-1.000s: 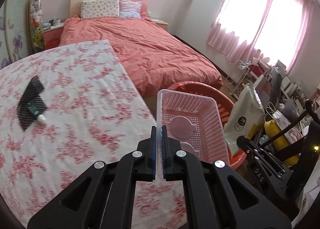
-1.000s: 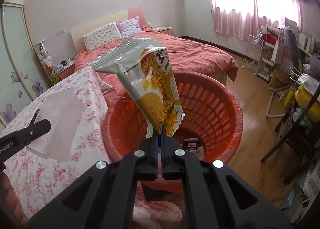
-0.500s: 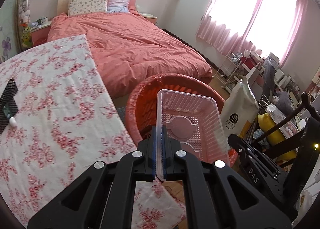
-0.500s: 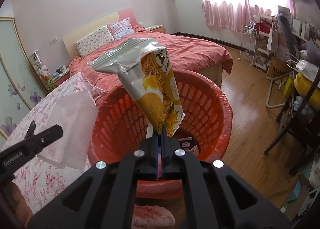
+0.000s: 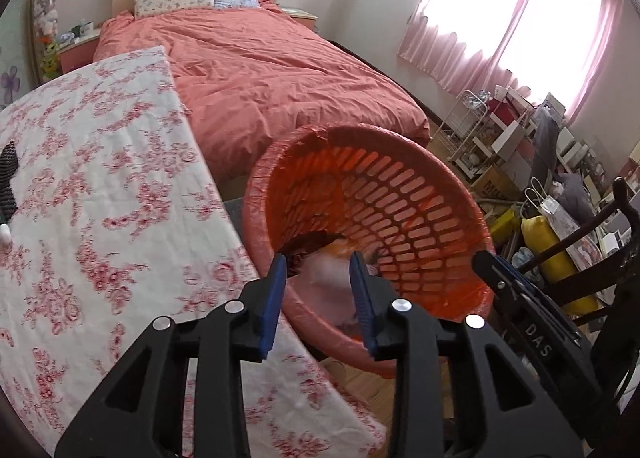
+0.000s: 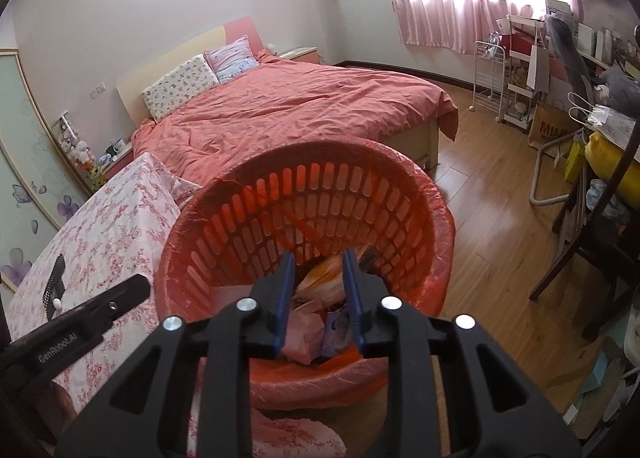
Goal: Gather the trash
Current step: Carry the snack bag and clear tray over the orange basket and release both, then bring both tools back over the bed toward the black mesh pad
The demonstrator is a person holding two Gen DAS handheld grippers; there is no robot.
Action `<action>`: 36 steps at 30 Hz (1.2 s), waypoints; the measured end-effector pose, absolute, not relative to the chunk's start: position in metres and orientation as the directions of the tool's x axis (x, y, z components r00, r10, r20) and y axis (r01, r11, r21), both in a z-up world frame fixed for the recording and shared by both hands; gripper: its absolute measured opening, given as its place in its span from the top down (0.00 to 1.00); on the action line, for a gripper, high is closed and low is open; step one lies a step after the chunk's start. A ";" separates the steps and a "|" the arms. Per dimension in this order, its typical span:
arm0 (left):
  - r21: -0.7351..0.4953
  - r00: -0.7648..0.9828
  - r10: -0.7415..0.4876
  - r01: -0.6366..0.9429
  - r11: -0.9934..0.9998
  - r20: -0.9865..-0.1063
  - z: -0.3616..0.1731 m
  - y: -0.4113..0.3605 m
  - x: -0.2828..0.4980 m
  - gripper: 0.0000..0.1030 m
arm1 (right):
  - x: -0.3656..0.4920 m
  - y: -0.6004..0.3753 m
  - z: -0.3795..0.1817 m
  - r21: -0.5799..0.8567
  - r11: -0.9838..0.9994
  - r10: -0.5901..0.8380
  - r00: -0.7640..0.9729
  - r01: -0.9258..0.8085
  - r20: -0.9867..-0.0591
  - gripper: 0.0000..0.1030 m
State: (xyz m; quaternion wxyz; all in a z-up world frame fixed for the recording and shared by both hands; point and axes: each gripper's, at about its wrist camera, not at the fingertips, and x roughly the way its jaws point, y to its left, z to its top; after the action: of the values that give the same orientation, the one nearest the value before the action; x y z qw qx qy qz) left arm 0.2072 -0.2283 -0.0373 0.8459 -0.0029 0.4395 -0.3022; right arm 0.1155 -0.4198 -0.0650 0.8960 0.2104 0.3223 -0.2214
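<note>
Scene: You hold both grippers over the rim of the bin [image 5: 436, 225], an orange slotted basket lined with a thin bag, wedged between the table [image 5: 100, 185] and the bed [image 5: 256, 69].

Left gripper [image 5: 318, 270]: Your jaws have just been opening and stand apart with nothing pressed between them. The clear tray [image 5: 328, 270] shows as a pale blur in the gap, apparently falling into the bin.

Right gripper [image 6: 316, 272]: These jaws have also just been opening and stand apart, gripping nothing. The yellow wrapper [image 6: 322, 278] lies below them among the other trash in the bin.

Why held so: Both grippers tilt down toward the bin's mouth, so whatever you let go should drop inside rather than onto the floor [image 6: 492, 193].

Trash so far: Wrapper and pink scraps sit at the bin's bottom, seen from the right wrist; the tray looks on its way to join them.

Still out: A black mesh item [image 6: 56, 284] with a small white piece beside it lies on the floral cloth at the table's far side, well apart from the bin. Whether it is trash is your call.

Stage: Release looks done for both hands; the next reach is likely back to the table.
</note>
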 end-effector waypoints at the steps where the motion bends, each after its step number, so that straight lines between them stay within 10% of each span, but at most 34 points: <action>1: -0.267 0.436 -0.510 0.505 0.821 -0.741 -0.036 -0.226 0.208 0.66 | 0.115 -0.419 -0.065 0.232 0.814 -0.262 0.694 0.532 -0.671 0.69; 36: -0.127 0.708 -0.051 -0.054 0.990 -0.704 -0.018 0.122 0.232 0.45 | 0.257 -0.124 -0.038 0.146 0.986 0.158 0.686 -0.076 -0.710 0.69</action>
State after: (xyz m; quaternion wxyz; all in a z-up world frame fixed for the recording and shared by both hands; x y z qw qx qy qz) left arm 0.2315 0.1216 -0.0181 0.9216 -0.0693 0.3819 0.0008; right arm 0.2566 -0.1243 -0.0378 0.9167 0.0523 0.3910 0.0638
